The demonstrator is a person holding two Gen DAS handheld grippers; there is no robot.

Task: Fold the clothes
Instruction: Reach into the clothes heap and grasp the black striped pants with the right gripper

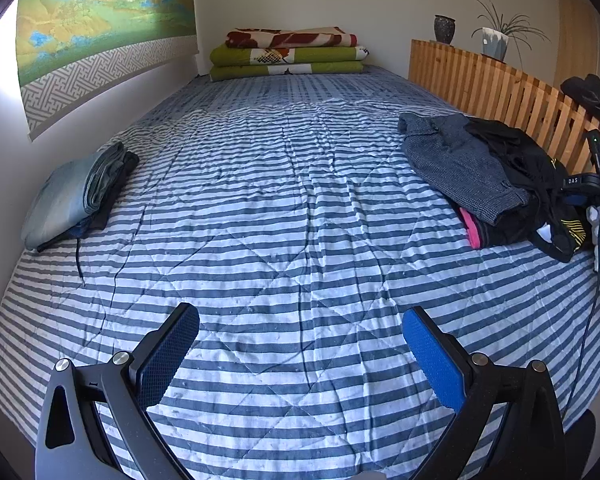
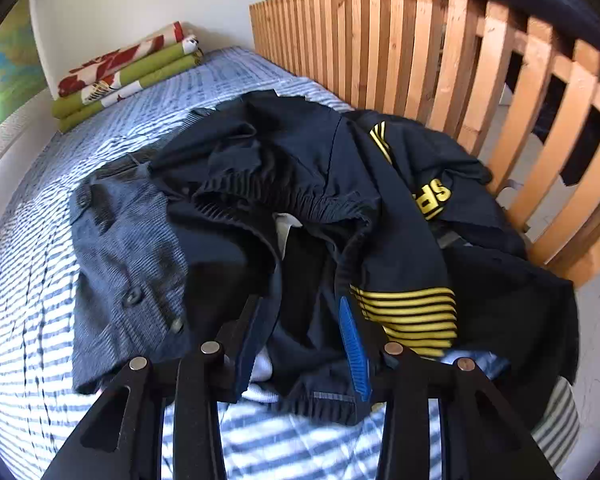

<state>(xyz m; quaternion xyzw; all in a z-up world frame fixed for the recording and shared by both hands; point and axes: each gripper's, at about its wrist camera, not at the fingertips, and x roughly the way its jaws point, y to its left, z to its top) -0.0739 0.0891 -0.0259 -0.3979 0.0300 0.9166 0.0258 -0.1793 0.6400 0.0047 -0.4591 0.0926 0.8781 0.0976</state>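
Observation:
A heap of unfolded clothes lies at the bed's right side against the wooden rail: a grey checked garment (image 1: 456,164) (image 2: 128,248) and a black garment with yellow stripes (image 2: 408,312) (image 1: 568,226). My right gripper (image 2: 300,304) is pushed down into the heap's near edge. Its jaws stand partly closed around a fold of the black garment, and both pad faces still show. My left gripper (image 1: 300,314) hovers wide open over bare striped bedspread (image 1: 300,208), holding nothing. A folded stack of grey-blue clothes (image 1: 76,196) rests at the bed's left edge.
Folded green and red blankets (image 1: 288,54) sit at the far end of the bed. A slatted wooden rail (image 1: 480,80) (image 2: 420,60) runs along the right, with a dark vase (image 1: 444,28) and a potted plant (image 1: 496,40) on top. A wall runs along the left.

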